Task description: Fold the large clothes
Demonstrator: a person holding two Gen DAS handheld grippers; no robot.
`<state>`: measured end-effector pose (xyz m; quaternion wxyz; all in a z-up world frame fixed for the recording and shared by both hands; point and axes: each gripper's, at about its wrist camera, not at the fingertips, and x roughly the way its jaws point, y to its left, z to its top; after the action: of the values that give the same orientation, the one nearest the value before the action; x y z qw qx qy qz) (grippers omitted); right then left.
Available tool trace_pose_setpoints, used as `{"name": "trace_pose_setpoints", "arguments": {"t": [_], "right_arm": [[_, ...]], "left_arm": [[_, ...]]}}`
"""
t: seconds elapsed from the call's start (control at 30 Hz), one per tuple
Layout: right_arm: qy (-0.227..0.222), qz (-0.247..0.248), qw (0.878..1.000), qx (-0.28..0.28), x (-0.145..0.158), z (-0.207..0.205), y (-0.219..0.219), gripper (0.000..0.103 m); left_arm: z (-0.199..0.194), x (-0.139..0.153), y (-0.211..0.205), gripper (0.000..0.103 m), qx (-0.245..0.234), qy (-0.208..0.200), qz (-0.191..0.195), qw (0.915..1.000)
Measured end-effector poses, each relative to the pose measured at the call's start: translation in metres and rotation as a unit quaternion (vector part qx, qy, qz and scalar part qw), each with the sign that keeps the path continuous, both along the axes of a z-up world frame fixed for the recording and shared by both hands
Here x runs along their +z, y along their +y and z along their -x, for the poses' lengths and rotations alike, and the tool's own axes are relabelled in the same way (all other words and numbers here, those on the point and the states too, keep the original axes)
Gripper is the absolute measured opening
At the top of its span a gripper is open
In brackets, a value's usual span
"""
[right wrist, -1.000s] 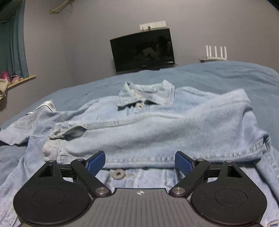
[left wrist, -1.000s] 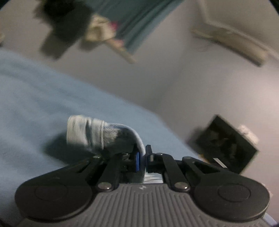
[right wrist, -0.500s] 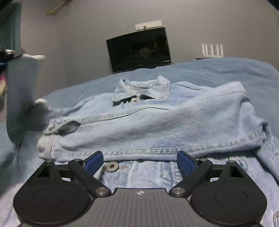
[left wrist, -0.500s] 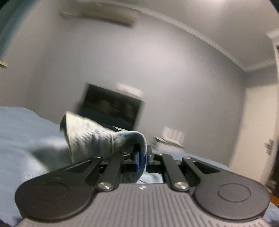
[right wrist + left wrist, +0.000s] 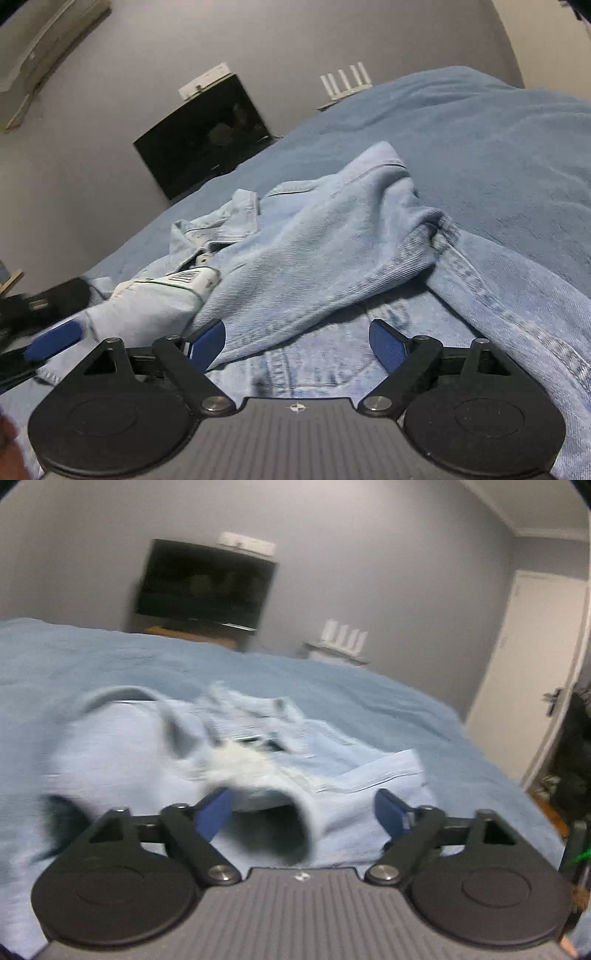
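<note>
Fingers [image 5: 212,810] of the left hand-held gripper [image 5: 303,808] stand wide apart over a sleeve cuff [image 5: 295,812], blurred here, apparently touching neither pad. The right hand-held gripper [image 5: 295,341] is likewise spread, holding nothing, just above the denim jacket [image 5: 332,258]. The jacket lies rumpled on the blue bed [image 5: 517,147], collar [image 5: 221,225] toward the television [image 5: 203,136].

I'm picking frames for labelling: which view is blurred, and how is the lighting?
Left wrist view: motion blur smears the denim jacket and TV; the left gripper stays sharp. Right wrist view: mostly crisp jacket, blur only at the left edge. Both dim, bluish, fisheye-curved.
</note>
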<state>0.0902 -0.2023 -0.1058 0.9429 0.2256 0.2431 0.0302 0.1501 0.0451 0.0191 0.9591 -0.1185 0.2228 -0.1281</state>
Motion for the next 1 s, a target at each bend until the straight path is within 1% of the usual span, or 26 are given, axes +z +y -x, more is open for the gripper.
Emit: {"name": "trace_pose_setpoints", "arguments": {"t": [0.07, 0.13, 0.23, 0.33, 0.37, 0.4, 0.43, 0.5, 0.53, 0.57, 0.63, 0.67, 0.7, 0.73, 0.77, 0.8, 0.9, 0.93, 1.0], "right_arm": [[-0.015, 0.02, 0.999, 0.021, 0.006, 0.001, 0.009, 0.087], [-0.035, 0.048, 0.997, 0.049, 0.013, 0.004, 0.022, 0.087], [-0.072, 0.097, 0.988, 0.097, 0.027, 0.011, 0.051, 0.087], [-0.097, 0.141, 0.975, 0.141, 0.042, 0.012, 0.08, 0.085], [-0.103, 0.158, 0.97, 0.153, 0.048, 0.01, 0.09, 0.082], [-0.108, 0.176, 0.965, 0.163, 0.056, 0.007, 0.099, 0.075], [-0.112, 0.201, 0.957, 0.175, 0.062, 0.002, 0.11, 0.071], [-0.095, 0.273, 0.936, 0.201, 0.07, -0.014, 0.141, 0.056], [-0.086, 0.298, 0.927, 0.211, 0.071, -0.023, 0.152, 0.052], [-0.07, 0.318, 0.919, 0.221, 0.07, -0.035, 0.163, 0.051], [-0.034, 0.348, 0.906, 0.239, 0.066, -0.055, 0.179, 0.051], [-0.028, 0.363, 0.897, 0.249, 0.063, -0.061, 0.185, 0.05], [-0.025, 0.376, 0.89, 0.257, 0.061, -0.062, 0.188, 0.04], [-0.029, 0.381, 0.886, 0.261, 0.062, -0.061, 0.187, 0.025], [-0.038, 0.379, 0.891, 0.247, 0.067, -0.058, 0.182, 0.008], [-0.05, 0.366, 0.899, 0.233, 0.074, -0.054, 0.173, 0.007], [-0.079, 0.31, 0.933, 0.167, 0.097, -0.037, 0.125, 0.006], [-0.082, 0.29, 0.943, 0.142, 0.102, -0.032, 0.106, 0.006], [-0.066, 0.24, 0.965, 0.084, 0.105, -0.023, 0.066, 0.006]], "left_arm": [[0.017, 0.0, 0.017, 0.087, 0.029, 0.026, -0.007, 0.9992], [0.044, -0.001, 0.036, 0.087, 0.07, 0.051, -0.015, 0.9962], [0.059, -0.001, 0.061, 0.087, 0.114, 0.074, -0.026, 0.9904], [0.077, -0.001, 0.083, 0.087, 0.126, 0.077, -0.016, 0.9889], [0.073, -0.004, 0.086, 0.087, 0.123, 0.073, -0.012, 0.9897], [0.069, -0.009, 0.09, 0.087, 0.12, 0.065, -0.013, 0.9906], [0.066, -0.016, 0.09, 0.087, 0.121, 0.062, -0.02, 0.9905], [0.055, -0.028, 0.093, 0.087, 0.131, 0.062, -0.04, 0.9886], [0.047, -0.035, 0.09, 0.087, 0.132, 0.067, -0.042, 0.988], [0.041, -0.041, 0.093, 0.087, 0.134, 0.073, -0.039, 0.9876], [0.033, -0.048, 0.101, 0.087, 0.136, 0.085, -0.017, 0.9869], [0.035, -0.048, 0.105, 0.087, 0.136, 0.089, -0.008, 0.9868], [0.033, -0.05, 0.107, 0.087, 0.135, 0.091, 0.003, 0.9867], [0.031, -0.052, 0.109, 0.087, 0.133, 0.091, 0.01, 0.9868], [0.03, -0.053, 0.11, 0.087, 0.134, 0.091, 0.015, 0.9867], [0.029, -0.053, 0.111, 0.087, 0.134, 0.089, 0.019, 0.9868], [0.03, -0.05, 0.111, 0.087, 0.135, 0.084, 0.025, 0.987], [0.032, -0.048, 0.11, 0.087, 0.135, 0.082, 0.028, 0.9871], [0.032, -0.047, 0.108, 0.087, 0.132, 0.08, 0.032, 0.9875]]}}
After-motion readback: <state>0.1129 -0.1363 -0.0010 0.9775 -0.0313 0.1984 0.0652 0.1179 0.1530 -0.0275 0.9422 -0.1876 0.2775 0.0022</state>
